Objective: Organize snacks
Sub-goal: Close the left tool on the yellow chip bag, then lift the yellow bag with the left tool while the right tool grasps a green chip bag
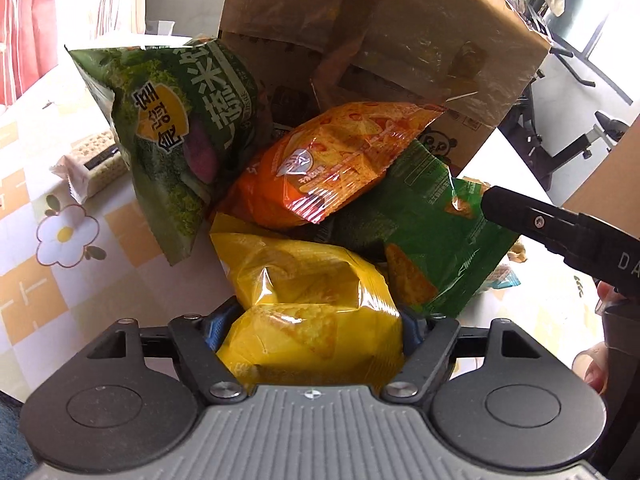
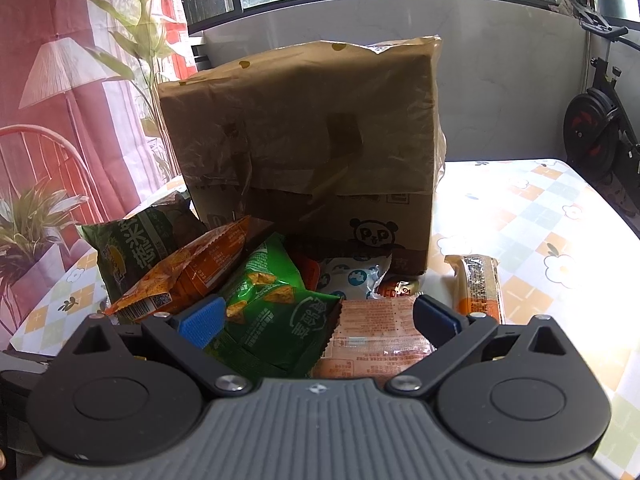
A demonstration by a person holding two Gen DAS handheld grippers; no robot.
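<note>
The yellow bag (image 1: 316,320) is clamped between the blue pads of the left gripper (image 1: 314,330); the jaws are closed against its sides, and its upper end projects forward toward the snack pile. The pile is stacked at the foot of the box (image 1: 384,32) on the table (image 1: 36,240).

Directly ahead of the yellow bag, the orange bag (image 1: 340,164) is laid across the top of the pile, touching the box front. The dark green bag (image 1: 176,136) is propped upright to the left, leaning against the orange bag. The bright green bag (image 1: 424,232) is positioned to the right, partly under the orange bag and touching the yellow bag.

A wafer pack (image 1: 96,160) is located on the table left of the dark green bag, apart from the pile.

The right gripper (image 2: 316,320) is held wide open, with nothing gripped. One of its fingers is seen at the right edge of the left wrist view, beside the bright green bag. Between its pads, the bright green bag (image 2: 272,320) and a pink pack (image 2: 376,336) are seen lying side by side. Beyond them, a white pack (image 2: 356,276) is seen against the box (image 2: 304,140). A cracker pack (image 2: 480,284) is placed on the table (image 2: 540,216) just right of the pile.

A floral checked cloth is fitted over the table.
</note>
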